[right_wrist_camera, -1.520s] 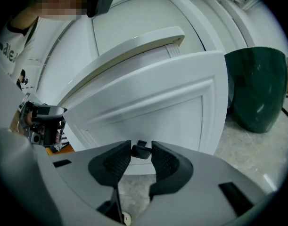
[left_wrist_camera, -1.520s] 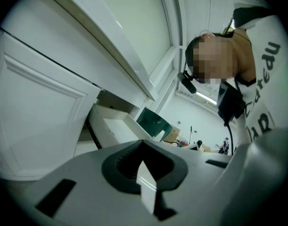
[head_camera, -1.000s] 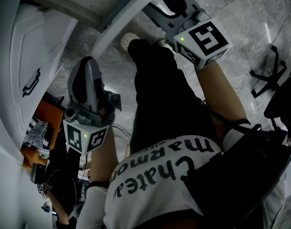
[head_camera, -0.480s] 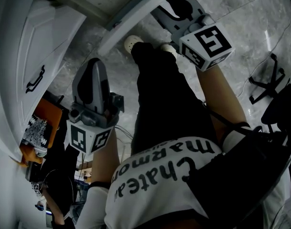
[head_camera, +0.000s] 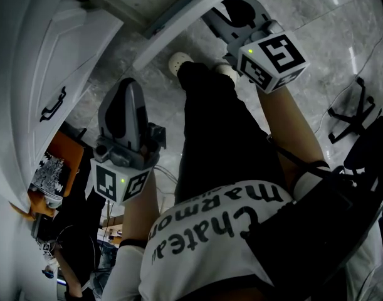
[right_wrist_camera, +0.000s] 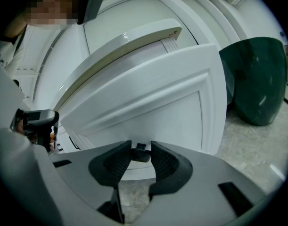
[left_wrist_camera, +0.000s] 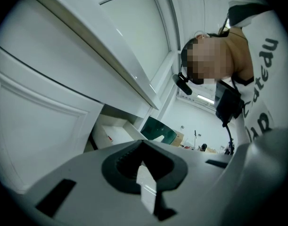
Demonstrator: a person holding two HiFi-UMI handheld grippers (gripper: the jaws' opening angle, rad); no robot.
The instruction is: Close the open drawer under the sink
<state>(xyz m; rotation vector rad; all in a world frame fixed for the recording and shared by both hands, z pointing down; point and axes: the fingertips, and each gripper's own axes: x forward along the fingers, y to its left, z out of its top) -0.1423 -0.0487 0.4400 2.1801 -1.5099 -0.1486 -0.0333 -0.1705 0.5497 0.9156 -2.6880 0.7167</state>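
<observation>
The open drawer's white front panel (right_wrist_camera: 148, 98) fills the right gripper view, tilted, with its small black handle (right_wrist_camera: 142, 154) low in the middle. My right gripper (right_wrist_camera: 141, 147) has that handle between its dark pads and the jaws are closing on it. From the head view the right gripper (head_camera: 232, 11) reaches up to the drawer's edge (head_camera: 172, 21) at the top. My left gripper (head_camera: 125, 102) hangs lower left beside the person's black trouser leg. In the left gripper view its jaws (left_wrist_camera: 143, 166) are shut on nothing, pointing along the white cabinet.
A white cabinet door with a black handle (head_camera: 53, 105) stands at the left. A dark green bin (right_wrist_camera: 259, 79) sits on the marble floor (head_camera: 316, 17) right of the drawer. The person's shoe (head_camera: 178, 60) is near the drawer; a black chair base (head_camera: 357, 105) is far right.
The right gripper has edged slightly forward at the drawer's edge. The left gripper has stayed about where it was.
</observation>
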